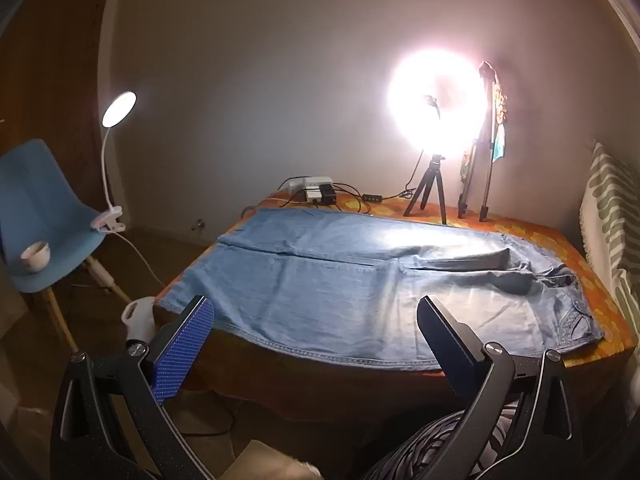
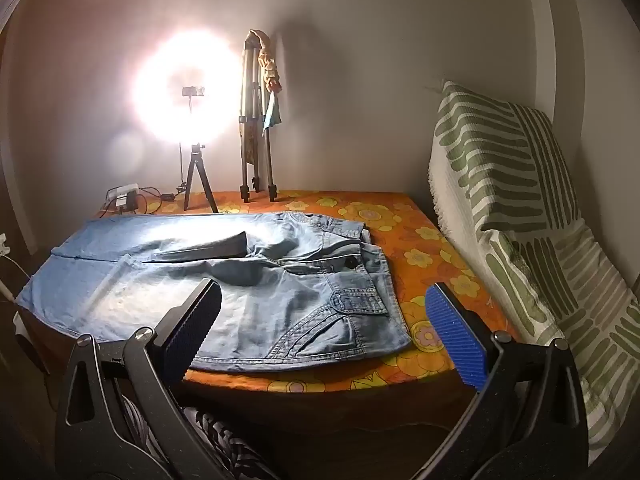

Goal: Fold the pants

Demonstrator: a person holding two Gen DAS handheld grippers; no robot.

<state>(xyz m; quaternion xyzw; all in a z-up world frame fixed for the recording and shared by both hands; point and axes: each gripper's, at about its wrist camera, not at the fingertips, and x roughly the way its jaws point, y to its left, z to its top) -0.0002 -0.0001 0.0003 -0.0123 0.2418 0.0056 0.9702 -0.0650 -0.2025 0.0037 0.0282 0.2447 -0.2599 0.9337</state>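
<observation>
Both grippers are hanging short of the table's near edge with nothing between their fingers: the left gripper [image 1: 316,324] is standing spread wide, and the right gripper [image 2: 322,304] is gaping just as wide, each tilted down toward the cloth.

Ahead of them the table [image 2: 424,240], covered in an orange flowered cloth, is filling most of both views. Lying flat on it are the light blue jeans [image 1: 320,280], their long axis running crosswise to the fingers: the waistband with its dark button [image 2: 351,263] is pointing right, just ahead of and between the right gripper's fingers, while the leg hems are pointing left, ending beyond the left gripper's left finger. One long side seam is hanging slightly over the near table edge, right in front of the left gripper.

To the right of the right gripper a green-and-white striped cushion [image 2: 520,184] is leaning up. Far beyond the jeans a glowing ring light [image 2: 186,92] is standing on a small tripod, with a folded tripod [image 2: 256,128] beside it. Left of the left gripper a blue chair [image 1: 44,216] is carrying a clip-on lamp [image 1: 114,152] and a small cup [image 1: 35,256].
</observation>
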